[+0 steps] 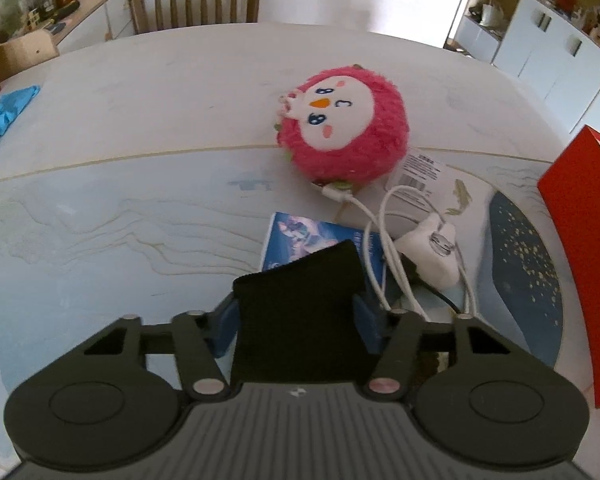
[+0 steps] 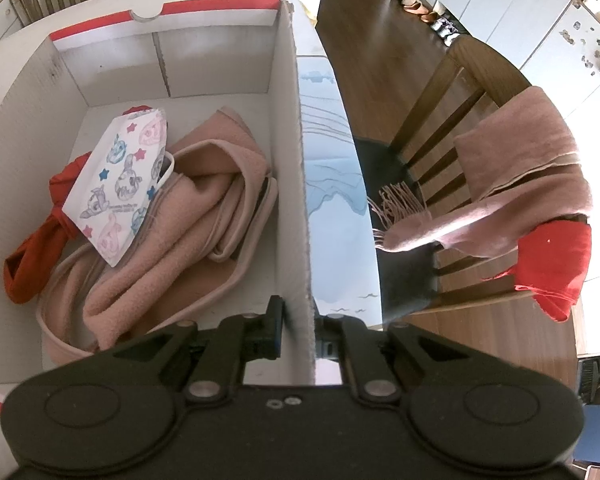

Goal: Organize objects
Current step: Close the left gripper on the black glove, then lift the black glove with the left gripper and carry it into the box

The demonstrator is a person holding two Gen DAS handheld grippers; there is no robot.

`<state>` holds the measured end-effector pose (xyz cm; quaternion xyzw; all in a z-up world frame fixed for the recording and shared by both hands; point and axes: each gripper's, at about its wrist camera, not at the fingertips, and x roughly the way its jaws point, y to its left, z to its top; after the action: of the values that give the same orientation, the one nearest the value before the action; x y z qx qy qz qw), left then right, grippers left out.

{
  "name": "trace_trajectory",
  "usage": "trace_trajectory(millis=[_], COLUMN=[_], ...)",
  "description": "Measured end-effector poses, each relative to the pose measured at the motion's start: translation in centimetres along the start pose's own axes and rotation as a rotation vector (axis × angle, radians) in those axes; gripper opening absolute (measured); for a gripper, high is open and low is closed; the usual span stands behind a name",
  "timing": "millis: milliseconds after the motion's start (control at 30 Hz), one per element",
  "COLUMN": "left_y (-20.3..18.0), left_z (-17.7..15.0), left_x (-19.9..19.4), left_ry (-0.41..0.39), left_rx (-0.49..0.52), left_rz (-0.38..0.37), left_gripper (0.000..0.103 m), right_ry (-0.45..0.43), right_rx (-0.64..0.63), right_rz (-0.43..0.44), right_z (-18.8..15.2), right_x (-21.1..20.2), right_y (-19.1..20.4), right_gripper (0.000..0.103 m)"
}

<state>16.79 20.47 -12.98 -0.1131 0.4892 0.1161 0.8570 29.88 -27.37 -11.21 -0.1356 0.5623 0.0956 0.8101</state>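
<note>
Table (image 1: pixel 148 92), pale landscape-print cover: pink plush toy (image 1: pixel 342 128), white cable (image 1: pixel 380 240), blue booklet (image 1: pixel 296 236). Left gripper (image 1: pixel 298 308) pinching black cloth (image 1: pixel 300 300). Right gripper (image 2: pixel 298 332) clamped on box (image 2: pixel 294 128) wall. Wooden chairs, white cabinets beyond.

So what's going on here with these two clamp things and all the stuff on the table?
A person is tidying loose things into a cardboard box, a handheld gripper in each hand. The left gripper is closed on a black cloth from the table, where a pink plush toy, a white cable and a blue booklet lie. The right gripper pinches the box's side wall. Inside the box lie a pink blanket, a patterned face mask and a red cloth.
</note>
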Motion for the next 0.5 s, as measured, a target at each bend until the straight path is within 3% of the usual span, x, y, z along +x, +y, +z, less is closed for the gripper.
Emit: trace_trajectory(millis=[33,133,233,500], left_y=[-0.2,-0.7,-1.0,-2.4], left_z=[0.0,-0.1,-0.3,-1.2], left_x=[-0.1,-0.4,-0.8,-3.7], left_ry=[-0.003,0.000,-0.004,-0.009], left_rx=[0.006,0.021,0.023,0.026], left_rz=[-0.003,0.027,0.036,0.037], left_gripper=[0.038,0.018,0.013,0.010], right_ry=[-0.001,-0.002,-0.006,-0.027], right_rx=[-0.001,-0.005,-0.009,-0.011], right_rz=[0.002,0.008,0.014,0.036], right_z=[0.0,-0.1,-0.1,-0.5], right_x=[0.0,0.0,0.0,-0.1], right_y=[0.0,-0.2,-0.2,-0.3], right_gripper=[0.008,0.008,0.008,0.005])
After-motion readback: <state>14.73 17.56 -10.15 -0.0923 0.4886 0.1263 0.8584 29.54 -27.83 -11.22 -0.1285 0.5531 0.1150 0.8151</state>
